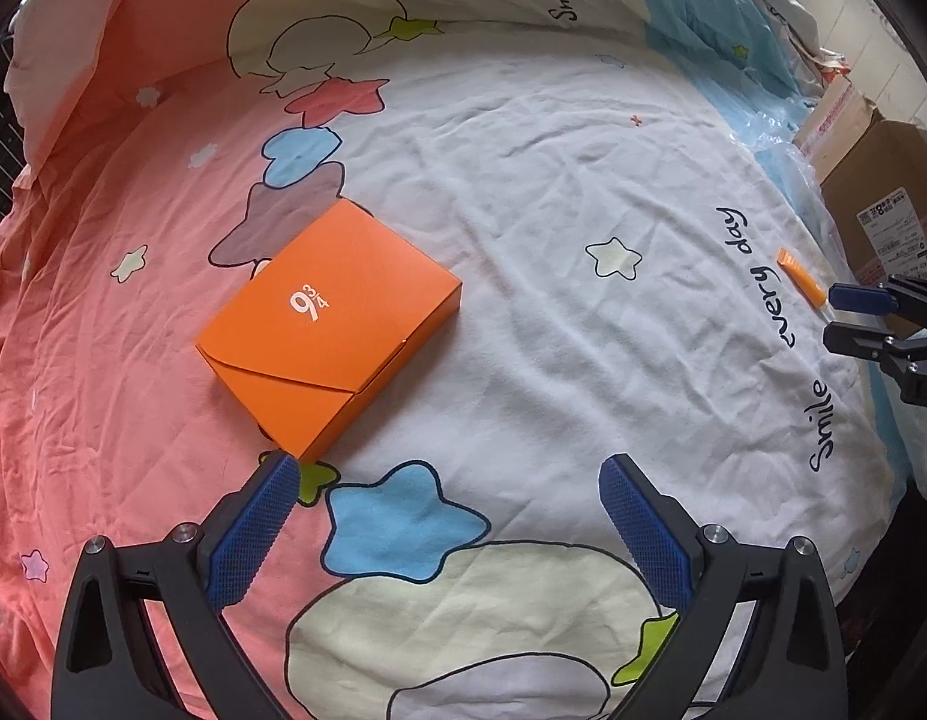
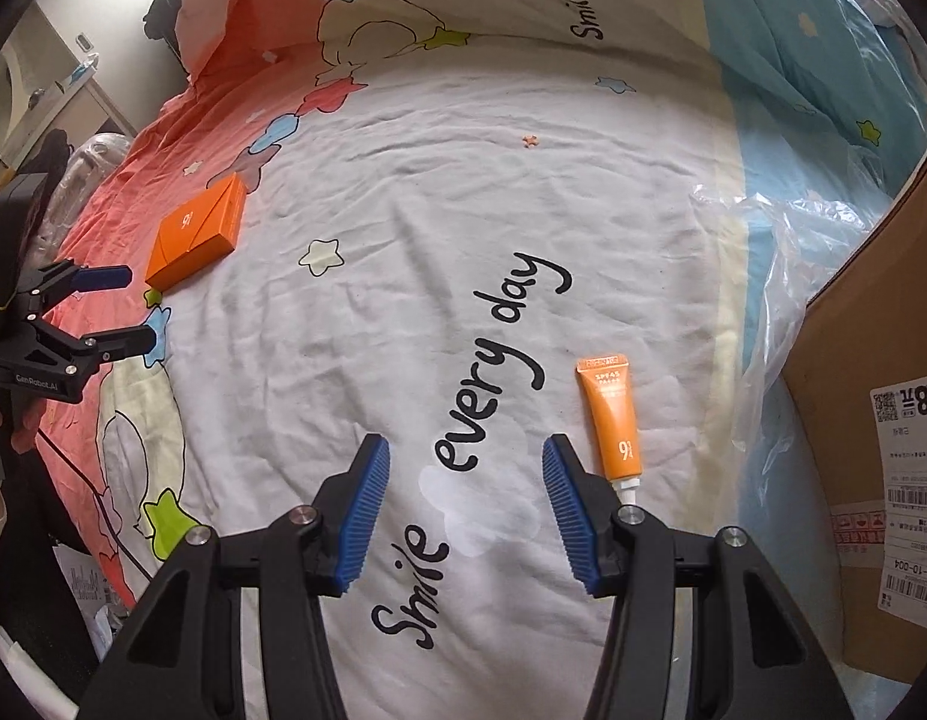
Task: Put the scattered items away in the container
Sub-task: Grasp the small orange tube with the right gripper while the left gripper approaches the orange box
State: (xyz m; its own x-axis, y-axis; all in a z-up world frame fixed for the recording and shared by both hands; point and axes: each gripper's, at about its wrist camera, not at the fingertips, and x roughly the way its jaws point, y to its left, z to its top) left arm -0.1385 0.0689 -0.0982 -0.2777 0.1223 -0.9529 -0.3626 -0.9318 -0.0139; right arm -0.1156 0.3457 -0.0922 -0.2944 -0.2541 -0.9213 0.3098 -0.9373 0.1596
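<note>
An orange box marked "9¾" lies closed on the bed cover, just ahead and left of my left gripper, which is open and empty. The box also shows in the right wrist view. A small orange tube with a white cap lies on the white part of the cover, just right of my right gripper, which is open and empty. The tube also shows far right in the left wrist view. Each gripper appears in the other's view: the right and the left.
A brown cardboard carton with shipping labels stands at the right edge of the bed, with crumpled clear plastic beside it. The cartoon bed cover is wrinkled. Pillows rise at the far end.
</note>
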